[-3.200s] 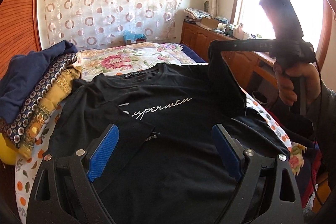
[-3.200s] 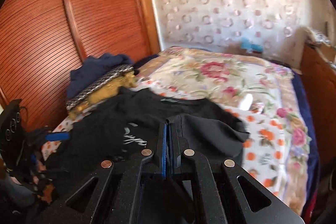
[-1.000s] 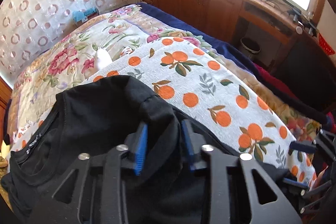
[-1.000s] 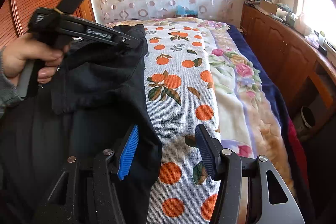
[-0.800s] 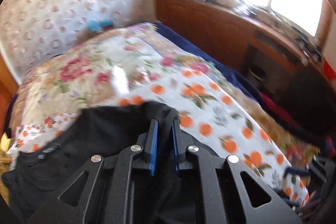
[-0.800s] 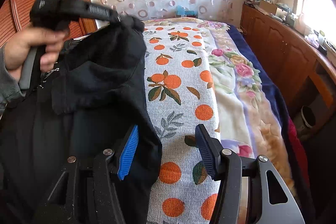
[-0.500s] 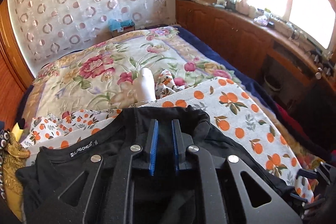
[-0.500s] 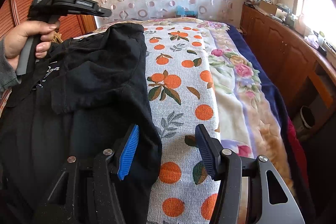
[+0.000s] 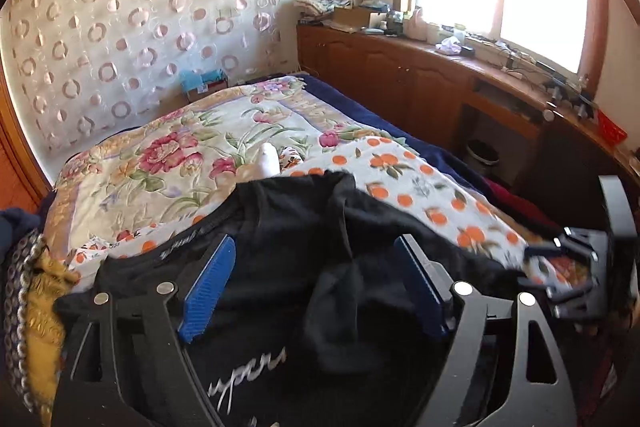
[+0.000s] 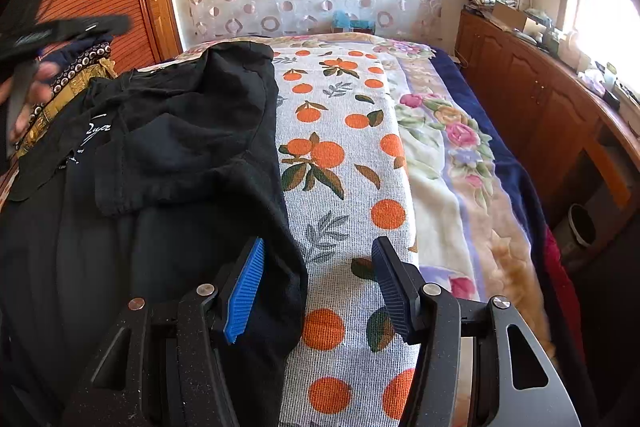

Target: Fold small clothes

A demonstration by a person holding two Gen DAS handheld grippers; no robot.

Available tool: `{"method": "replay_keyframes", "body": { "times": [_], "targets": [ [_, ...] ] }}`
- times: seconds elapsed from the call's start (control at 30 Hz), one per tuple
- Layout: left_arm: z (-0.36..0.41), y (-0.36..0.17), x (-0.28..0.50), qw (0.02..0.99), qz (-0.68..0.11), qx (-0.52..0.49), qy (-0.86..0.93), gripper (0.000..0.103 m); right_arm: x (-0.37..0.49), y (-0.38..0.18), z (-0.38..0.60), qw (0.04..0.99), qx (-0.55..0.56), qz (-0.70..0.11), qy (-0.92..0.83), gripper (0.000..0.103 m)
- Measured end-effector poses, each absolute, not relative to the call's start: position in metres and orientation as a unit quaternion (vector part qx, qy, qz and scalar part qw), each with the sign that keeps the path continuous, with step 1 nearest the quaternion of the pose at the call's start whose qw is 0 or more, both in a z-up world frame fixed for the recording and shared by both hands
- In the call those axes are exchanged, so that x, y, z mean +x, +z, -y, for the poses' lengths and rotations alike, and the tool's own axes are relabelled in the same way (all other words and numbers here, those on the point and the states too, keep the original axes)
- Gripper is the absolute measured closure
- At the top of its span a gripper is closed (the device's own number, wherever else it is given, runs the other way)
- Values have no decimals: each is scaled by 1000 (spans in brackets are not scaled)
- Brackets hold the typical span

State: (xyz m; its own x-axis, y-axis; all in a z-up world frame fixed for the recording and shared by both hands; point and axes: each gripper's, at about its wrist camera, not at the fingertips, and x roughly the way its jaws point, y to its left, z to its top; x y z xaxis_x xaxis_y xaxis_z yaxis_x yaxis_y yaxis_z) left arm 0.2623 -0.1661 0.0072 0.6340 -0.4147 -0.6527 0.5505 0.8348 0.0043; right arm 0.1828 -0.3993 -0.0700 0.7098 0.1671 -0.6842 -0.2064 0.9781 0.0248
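left hand-held gripper (image 9: pixel 316 287) jaws just opened wide, empty above black t-shirt (image 9: pixel 280 227); right hand-held gripper (image 10: pixel 316 291) half open, empty. shirt soft, light, limp; best pinched at hem or shoulder seam.

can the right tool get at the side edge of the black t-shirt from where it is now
Probably yes. The right tool is open, with the black t-shirt edge lying just inside its blue left pad on the orange-print towel. Nothing covers that edge, and the left tool sits off to the side.
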Motion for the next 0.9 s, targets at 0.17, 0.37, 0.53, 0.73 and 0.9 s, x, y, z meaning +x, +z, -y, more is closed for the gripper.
{"method": "replay_keyframes", "body": {
  "times": [0.17, 0.37, 0.53, 0.73, 0.9],
  "targets": [
    [126, -8, 228, 897, -348, 105, -252, 21, 183, -70, 399, 924, -28, -367, 101, 45],
    [75, -31, 192, 898, -369, 82, -226, 21, 184, -70, 399, 924, -31, -368, 100, 45],
    [38, -44, 170, 902, -374, 69, -204, 21, 184, -70, 399, 924, -33, -368, 100, 45],
    [0, -51, 167, 908, -379, 57, -167, 21, 185, -69, 401, 923, -36, -370, 103, 45],
    [-28, -52, 159, 915, -375, 35, -144, 21, 185, -68, 402, 921, -37, -372, 111, 45]
  ]
}}
